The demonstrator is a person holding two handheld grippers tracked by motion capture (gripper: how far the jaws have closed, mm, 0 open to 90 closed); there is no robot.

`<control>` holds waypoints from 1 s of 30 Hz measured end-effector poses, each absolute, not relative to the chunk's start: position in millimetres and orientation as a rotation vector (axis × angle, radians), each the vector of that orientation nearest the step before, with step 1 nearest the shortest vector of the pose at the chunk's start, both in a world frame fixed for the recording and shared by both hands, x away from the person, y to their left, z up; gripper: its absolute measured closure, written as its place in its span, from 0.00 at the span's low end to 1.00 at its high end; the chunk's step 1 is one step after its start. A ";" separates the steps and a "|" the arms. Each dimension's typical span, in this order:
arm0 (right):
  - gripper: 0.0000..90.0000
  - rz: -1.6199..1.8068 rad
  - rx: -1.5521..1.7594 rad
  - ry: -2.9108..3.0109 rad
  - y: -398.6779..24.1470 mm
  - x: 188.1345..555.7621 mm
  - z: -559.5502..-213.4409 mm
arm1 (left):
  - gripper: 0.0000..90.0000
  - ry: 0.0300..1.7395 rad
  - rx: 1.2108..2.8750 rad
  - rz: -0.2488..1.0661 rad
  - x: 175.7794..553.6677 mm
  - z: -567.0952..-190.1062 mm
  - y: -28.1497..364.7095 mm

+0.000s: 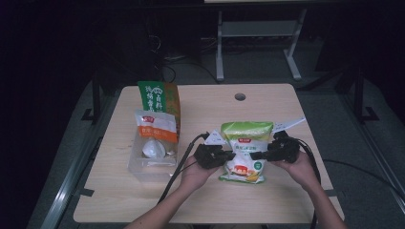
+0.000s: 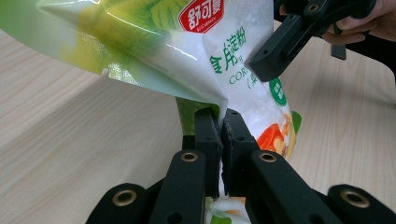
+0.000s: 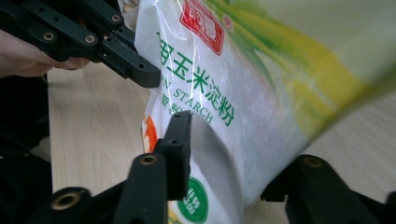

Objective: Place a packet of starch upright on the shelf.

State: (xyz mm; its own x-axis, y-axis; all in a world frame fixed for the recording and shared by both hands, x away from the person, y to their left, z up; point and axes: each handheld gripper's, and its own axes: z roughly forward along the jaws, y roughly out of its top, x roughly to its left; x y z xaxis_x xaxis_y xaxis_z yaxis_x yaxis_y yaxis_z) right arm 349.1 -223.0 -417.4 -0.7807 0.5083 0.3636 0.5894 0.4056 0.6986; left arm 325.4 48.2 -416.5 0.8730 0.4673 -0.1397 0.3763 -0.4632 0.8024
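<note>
Pale wood table (image 1: 267, 102), mostly bare, dark room all around. Green-and-white starch bag (image 1: 244, 143) held upright near the front edge, a bit right of centre, top seal looking intact. Over toward the left edge, a clear tub (image 1: 138, 164) with a small white-and-orange pouch (image 1: 155, 129) inside. Right behind that, toward the back-left corner, a taller green-and-orange bag (image 1: 160, 95).

Left gripper (image 1: 228, 155) clamped tight on the starch bag's left side, jaws together with the film pinched between them. Right gripper (image 1: 258, 155) at the opposite side, jaws apart, straddling the bag's right edge without pressing on it.

Best guess on progress: one-sided hold done, second grip not made yet. Whatever comes after (tearing it open? moving it to the tub?) all left to do, so early days by the look of it.

Hard-to-see stuff:
- bottom of the starch bag tucked between the hands, so no telling if it rests on the wood or hangs free
- far jaw of the right gripper partly behind the film
- white lump in the tub too blurry to identify
- print on the back bags unreadable in the dim light
</note>
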 end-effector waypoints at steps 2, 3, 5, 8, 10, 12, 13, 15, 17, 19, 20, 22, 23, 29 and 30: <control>0.80 -1.326 -1.007 -2.569 -221.3 348.2 -416.4 | 0.96 0.615 2.106 0.124 325.1 -416.9 48.9; 0.80 -1.326 -1.007 -2.569 -221.3 348.2 -416.4 | 0.96 0.615 2.106 0.124 325.1 -416.9 48.9; 0.85 -1.327 -1.007 -2.571 -221.0 347.3 -415.7 | 0.96 0.614 2.106 0.126 324.2 -417.3 49.7; 0.89 -1.330 -1.007 -2.588 -219.7 344.9 -413.5 | 0.94 0.612 2.104 0.131 322.9 -417.0 51.3; 0.90 -1.332 -1.008 -2.590 -219.5 344.4 -413.1 | 0.93 0.611 2.103 0.123 322.3 -416.1 53.5; 0.91 -1.334 -1.005 -2.606 -218.8 342.2 -411.4 | 0.91 0.620 2.093 0.115 321.0 -415.5 56.5; 0.91 -1.331 -1.010 -2.607 -218.3 341.1 -410.6 | 0.90 0.616 2.096 0.119 320.1 -415.1 58.1; 0.92 -1.330 -1.012 -2.616 -217.5 339.6 -409.5 | 0.87 0.612 2.100 0.125 318.2 -414.3 60.3; 0.92 -1.329 -1.018 -2.621 -216.8 338.3 -408.5 | 0.81 0.613 2.110 0.140 316.0 -413.0 63.1; 0.92 -1.333 -1.024 -2.626 -215.7 337.2 -407.7 | 0.77 0.611 2.115 0.140 314.0 -412.3 65.4; 0.92 -1.327 -1.030 -2.629 -215.3 336.6 -407.1 | 0.77 0.610 2.121 0.146 312.0 -411.6 66.8; 0.93 -1.345 -1.029 -2.639 -214.6 336.1 -405.9 | 0.72 0.598 2.132 0.163 308.5 -411.0 69.8; 0.93 -1.352 -1.039 -2.644 -214.4 335.3 -404.4 | 0.69 0.600 2.133 0.160 307.3 -410.9 70.7; 0.94 -1.387 -1.056 -2.656 -214.9 332.9 -400.9 | 0.63 0.579 2.140 0.149 297.6 -411.6 78.8; 0.94 -1.391 -1.055 -2.662 -214.9 332.0 -399.5 | 0.62 0.579 2.140 0.146 296.0 -411.8 80.4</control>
